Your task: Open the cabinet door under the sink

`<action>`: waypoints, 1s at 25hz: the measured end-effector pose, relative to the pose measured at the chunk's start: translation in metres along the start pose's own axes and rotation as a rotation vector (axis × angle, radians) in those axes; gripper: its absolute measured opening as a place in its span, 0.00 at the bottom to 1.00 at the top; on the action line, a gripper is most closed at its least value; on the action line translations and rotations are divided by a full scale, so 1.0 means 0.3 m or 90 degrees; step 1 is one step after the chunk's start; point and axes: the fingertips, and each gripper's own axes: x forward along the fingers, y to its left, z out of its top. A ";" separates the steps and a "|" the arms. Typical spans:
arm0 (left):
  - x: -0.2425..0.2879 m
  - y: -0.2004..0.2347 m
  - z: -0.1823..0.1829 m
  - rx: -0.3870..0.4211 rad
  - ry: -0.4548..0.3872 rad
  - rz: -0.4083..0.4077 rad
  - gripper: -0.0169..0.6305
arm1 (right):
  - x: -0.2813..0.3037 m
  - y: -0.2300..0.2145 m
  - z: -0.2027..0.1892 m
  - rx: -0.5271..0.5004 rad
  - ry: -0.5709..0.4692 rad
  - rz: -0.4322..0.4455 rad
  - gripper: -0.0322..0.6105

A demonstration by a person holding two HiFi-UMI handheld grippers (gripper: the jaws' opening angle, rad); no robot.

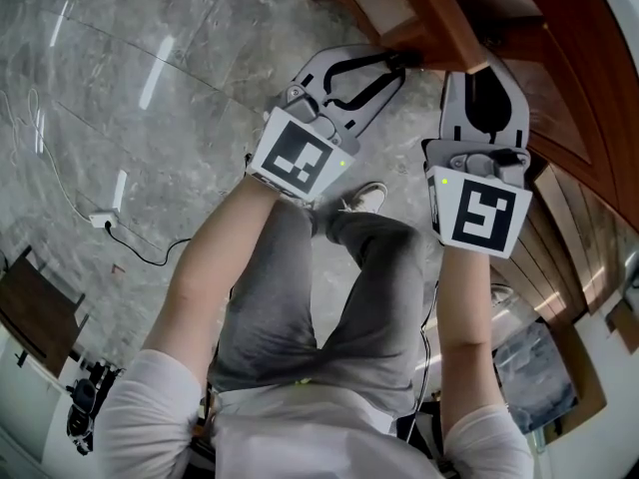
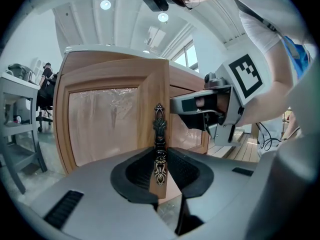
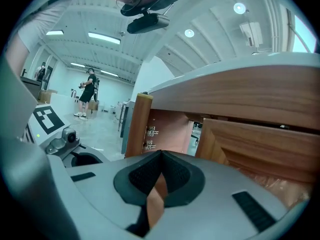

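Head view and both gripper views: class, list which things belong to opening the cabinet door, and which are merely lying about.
Belong to the job: cabinet door; its ornate handle, gripped by the left gripper; right gripper; cabinet.

Just lying about: white plug and cable; grey table.

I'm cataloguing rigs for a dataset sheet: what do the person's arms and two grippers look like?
The left gripper and right gripper are light grey plastic with black jaws. Each carries a white cube printed with black square markers. The arms are bare below white sleeves.
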 end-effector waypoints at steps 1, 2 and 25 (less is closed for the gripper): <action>-0.014 0.001 0.001 -0.002 0.001 0.001 0.17 | -0.002 0.012 0.009 0.002 -0.004 0.004 0.10; -0.026 0.003 0.000 -0.006 0.001 0.003 0.17 | -0.003 0.024 0.019 0.003 -0.008 0.006 0.10; -0.380 0.087 -0.060 -0.057 0.058 0.085 0.16 | 0.002 0.369 0.135 0.011 0.029 0.088 0.10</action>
